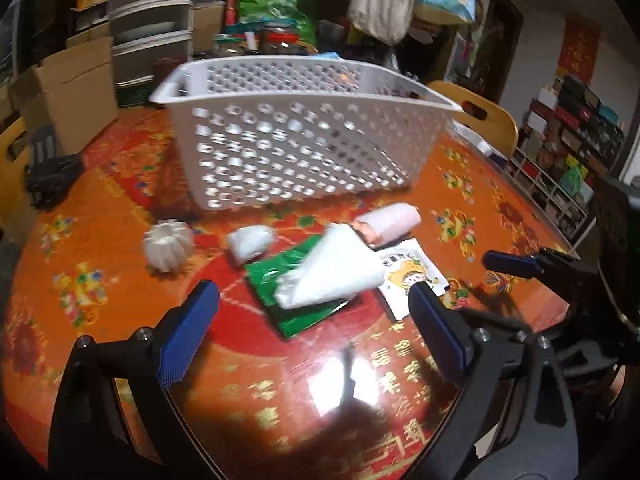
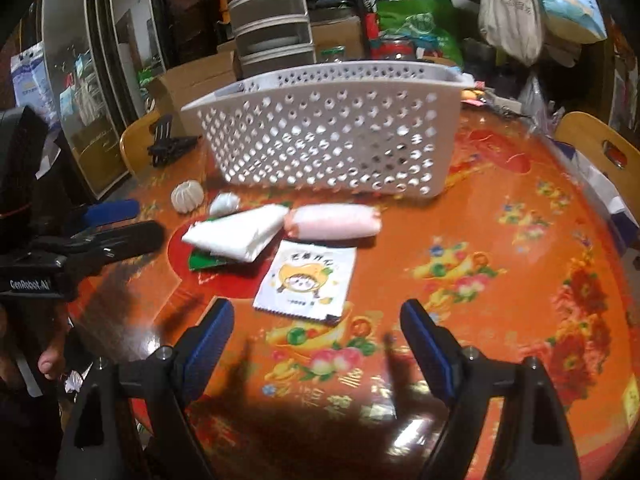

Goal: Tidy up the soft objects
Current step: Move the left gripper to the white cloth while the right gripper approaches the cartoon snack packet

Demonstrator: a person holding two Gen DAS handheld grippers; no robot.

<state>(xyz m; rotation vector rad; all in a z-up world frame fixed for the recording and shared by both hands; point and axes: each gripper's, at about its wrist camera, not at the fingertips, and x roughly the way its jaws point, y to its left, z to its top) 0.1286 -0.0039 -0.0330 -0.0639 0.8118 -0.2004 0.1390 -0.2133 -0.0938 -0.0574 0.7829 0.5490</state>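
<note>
Both tongs, left tongs (image 1: 314, 308) and right tongs (image 2: 318, 324), gape wide | six soft items | one basket (image 2: 328, 136)

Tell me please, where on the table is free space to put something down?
Bare table lies right of the cartoon packet and pink roll, up to the table's edge, and in front of both open grippers. It is crowded before the white basket: the ribbed ball, white folded bag over a green packet, all close together.

Orange table (image 2: 500, 220): white basket (image 2: 332, 136), pink roll (image 2: 334, 222), cartoon packet (image 2: 308, 276), green bag (image 1: 288, 288), ribbed white ball (image 2: 187, 196).
</note>
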